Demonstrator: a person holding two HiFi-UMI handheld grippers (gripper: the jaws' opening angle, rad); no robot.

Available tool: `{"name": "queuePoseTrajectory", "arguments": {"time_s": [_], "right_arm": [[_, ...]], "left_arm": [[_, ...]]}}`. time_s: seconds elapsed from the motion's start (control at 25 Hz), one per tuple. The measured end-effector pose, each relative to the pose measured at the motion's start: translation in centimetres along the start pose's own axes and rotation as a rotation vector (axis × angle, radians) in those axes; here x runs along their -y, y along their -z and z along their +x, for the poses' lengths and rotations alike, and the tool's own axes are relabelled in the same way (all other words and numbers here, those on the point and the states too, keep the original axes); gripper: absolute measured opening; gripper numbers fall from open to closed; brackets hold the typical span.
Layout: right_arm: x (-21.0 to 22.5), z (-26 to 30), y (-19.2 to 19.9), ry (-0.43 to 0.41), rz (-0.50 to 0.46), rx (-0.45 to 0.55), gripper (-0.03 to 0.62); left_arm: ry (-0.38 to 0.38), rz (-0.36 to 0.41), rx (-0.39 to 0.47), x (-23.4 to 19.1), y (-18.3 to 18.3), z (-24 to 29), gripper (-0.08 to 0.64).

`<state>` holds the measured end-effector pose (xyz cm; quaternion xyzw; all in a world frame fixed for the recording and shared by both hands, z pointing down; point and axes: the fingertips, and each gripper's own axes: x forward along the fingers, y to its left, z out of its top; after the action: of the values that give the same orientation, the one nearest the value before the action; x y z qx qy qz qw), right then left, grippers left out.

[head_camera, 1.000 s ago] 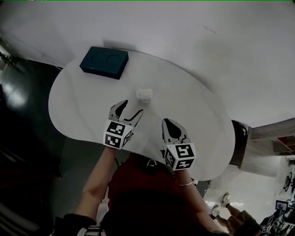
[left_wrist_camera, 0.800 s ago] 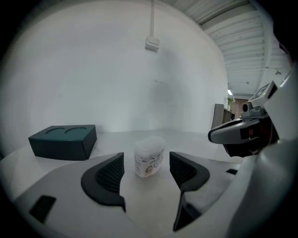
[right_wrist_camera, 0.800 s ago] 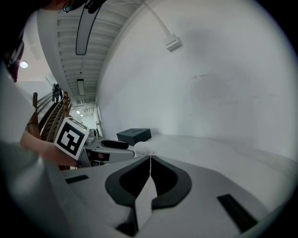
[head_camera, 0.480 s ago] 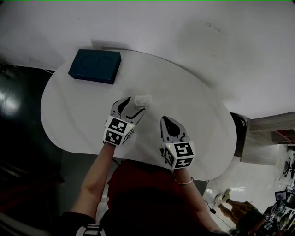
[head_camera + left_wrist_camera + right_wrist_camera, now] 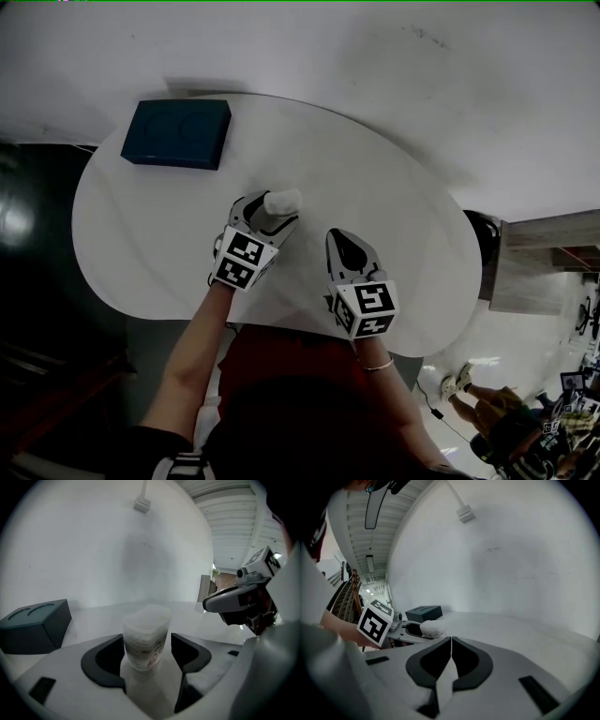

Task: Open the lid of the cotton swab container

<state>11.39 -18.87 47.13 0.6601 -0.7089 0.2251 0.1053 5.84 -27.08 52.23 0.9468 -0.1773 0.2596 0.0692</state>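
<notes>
The cotton swab container (image 5: 282,200) is a small translucent tub with its lid on, standing upright on the white table (image 5: 394,216). My left gripper (image 5: 267,214) is open, one jaw on each side of it. In the left gripper view the container (image 5: 145,634) fills most of the space between the jaws; the left jaw is at its side and a thin gap shows at the right jaw. My right gripper (image 5: 343,242) is shut and empty, a short way right of the container and nearer the table's front edge. The right gripper view shows its jaws (image 5: 451,641) pressed together, with the container (image 5: 432,628) off to the left.
A dark blue box (image 5: 176,133) lies at the table's far left corner, also seen in the left gripper view (image 5: 35,625). The table's curved front edge runs just behind both grippers. A white wall stands behind the table and dark floor lies to the left.
My left gripper has moved forward and down until the container, which stood ahead of its tips, sits between its jaws. The right gripper has drifted forward slightly and stays shut.
</notes>
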Motion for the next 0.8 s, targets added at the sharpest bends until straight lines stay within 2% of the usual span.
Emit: {"name": "queuePoseTrajectory", "arguments": {"time_s": [0.44, 0.8], "right_arm": [[1.6, -0.9, 0.3, 0.056, 0.016, -0.002, 0.017], [1.7, -1.6, -0.2, 0.026, -0.004, 0.015, 0.017]], "left_arm": [[0.001, 0.045, -0.019, -0.4, 0.0, 0.9, 0.287], [0.028, 0.054, -0.026, 1.2, -0.4, -0.1, 0.287]]}}
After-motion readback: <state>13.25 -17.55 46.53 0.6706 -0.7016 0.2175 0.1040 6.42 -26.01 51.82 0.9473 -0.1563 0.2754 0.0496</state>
